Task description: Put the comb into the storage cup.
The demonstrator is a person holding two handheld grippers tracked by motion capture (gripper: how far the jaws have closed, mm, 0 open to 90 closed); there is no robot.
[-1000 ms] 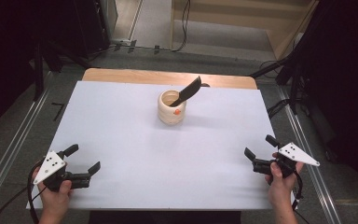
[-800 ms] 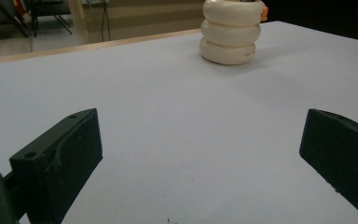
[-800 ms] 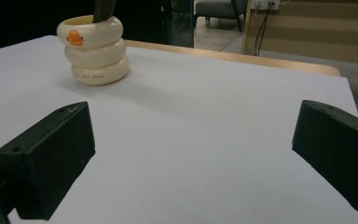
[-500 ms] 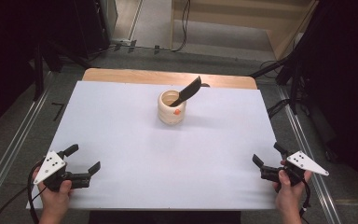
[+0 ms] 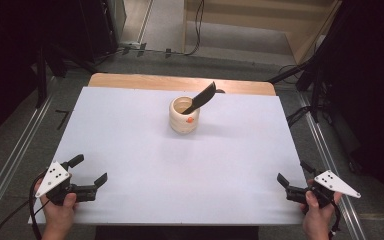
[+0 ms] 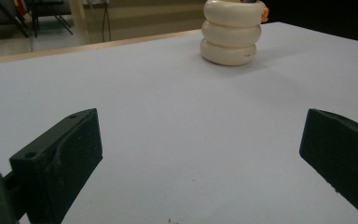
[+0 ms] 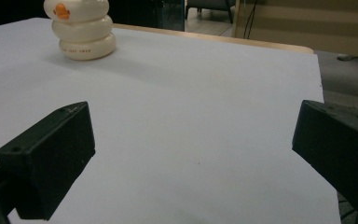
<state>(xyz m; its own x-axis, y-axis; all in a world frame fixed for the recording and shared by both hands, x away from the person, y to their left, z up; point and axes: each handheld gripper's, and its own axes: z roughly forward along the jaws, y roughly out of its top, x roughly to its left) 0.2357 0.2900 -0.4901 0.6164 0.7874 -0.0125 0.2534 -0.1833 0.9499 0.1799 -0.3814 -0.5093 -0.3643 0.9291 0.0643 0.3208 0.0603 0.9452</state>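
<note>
I see the cream ringed holder [image 5: 184,116] standing upright on the white table [image 5: 130,140], toward twelve o'clock from the table's middle, a black spatula [image 5: 200,98] leaning out of it toward one o'clock and a small orange mark on its side. My left claw [image 5: 88,170] sits near the table's seven o'clock corner, jaws spread wide with nothing between them, well apart from the holder. My right claw [image 5: 294,175] hovers at the five o'clock edge, also wide open and empty, aimed at the holder up at its eleven o'clock.
</note>
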